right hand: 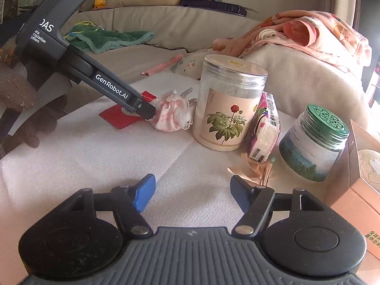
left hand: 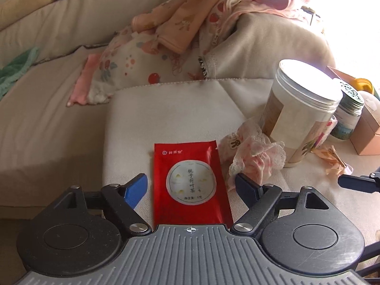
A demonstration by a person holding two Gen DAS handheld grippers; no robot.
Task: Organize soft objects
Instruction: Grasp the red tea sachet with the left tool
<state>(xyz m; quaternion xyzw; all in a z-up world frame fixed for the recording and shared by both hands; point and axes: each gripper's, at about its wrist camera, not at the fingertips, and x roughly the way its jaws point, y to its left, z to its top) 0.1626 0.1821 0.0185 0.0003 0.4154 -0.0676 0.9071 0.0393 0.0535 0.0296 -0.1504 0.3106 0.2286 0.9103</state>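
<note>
A red tea sachet (left hand: 191, 180) is lying flat on the pale cushion (left hand: 166, 118), sitting directly between the spread blue fingers of the left gripper (left hand: 191, 188); the jaws are standing wide and neither pad is pressing on the packet, so this claw is gripping nothing. Just off its right fingertip a crumpled pink lace-trimmed cloth (left hand: 255, 156) is bunching up against the sachet's upper right corner, and from the right wrist view the left gripper's tip is reaching down right beside that cloth (right hand: 172, 114). Beyond the cloth, further to the right, a tall clear jar with a plant label (right hand: 229, 102) is standing upright, with a tissue pack (right hand: 264, 128) leaning against it and a green-lidded jar (right hand: 313, 142) standing further right again. The right gripper (right hand: 192, 193) is hovering over bare cushion with its jaws well apart and nothing between them; a peach ribbon (right hand: 256, 168) is lying just ahead of its right finger. Patterned baby clothes (left hand: 180, 23) are piling on the sofa arm well beyond both claws, and a gloved hand (right hand: 21, 99) is holding the left gripper's handle.
</note>
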